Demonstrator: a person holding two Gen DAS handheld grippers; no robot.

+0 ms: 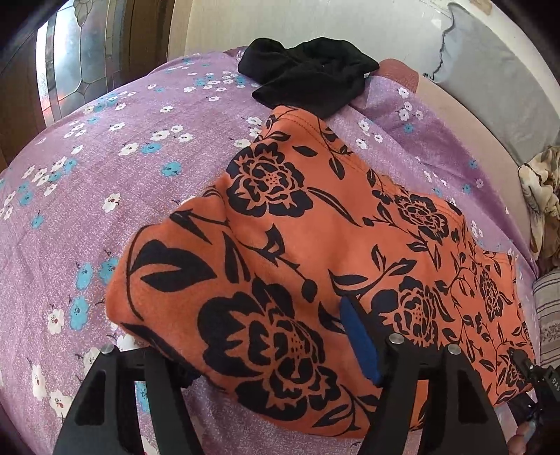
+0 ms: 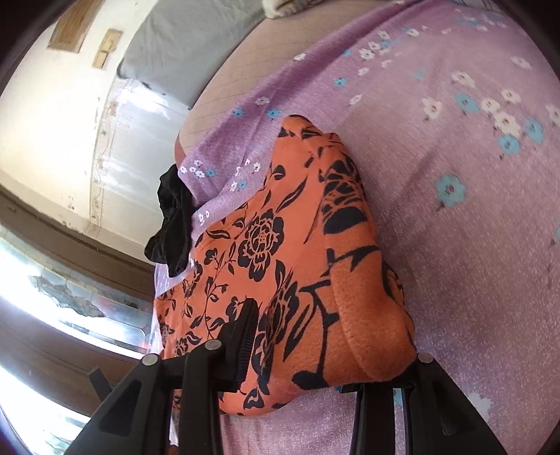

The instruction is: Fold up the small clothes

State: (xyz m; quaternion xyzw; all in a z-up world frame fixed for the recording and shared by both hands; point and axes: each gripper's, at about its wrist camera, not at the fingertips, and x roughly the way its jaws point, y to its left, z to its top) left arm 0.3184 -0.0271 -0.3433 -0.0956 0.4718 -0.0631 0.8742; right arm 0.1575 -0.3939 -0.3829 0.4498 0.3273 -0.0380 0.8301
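Only one scrap of lettering shows: white characters reading roughly "DAS" on a small black device at the near right edge of the left wrist view (too small and cropped to be sure); nothing else is legible.

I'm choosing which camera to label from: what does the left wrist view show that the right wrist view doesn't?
Only the left wrist view shows the blue pad of a gripper finger lying on the cloth, a striped cushion at the right edge, and part of the other gripper low at the right.

Only the right wrist view shows the tan paper patches on the wall.

Both share the orange garment with black flowers, the crumpled black garment beyond it, and the purple floral bedsheet.
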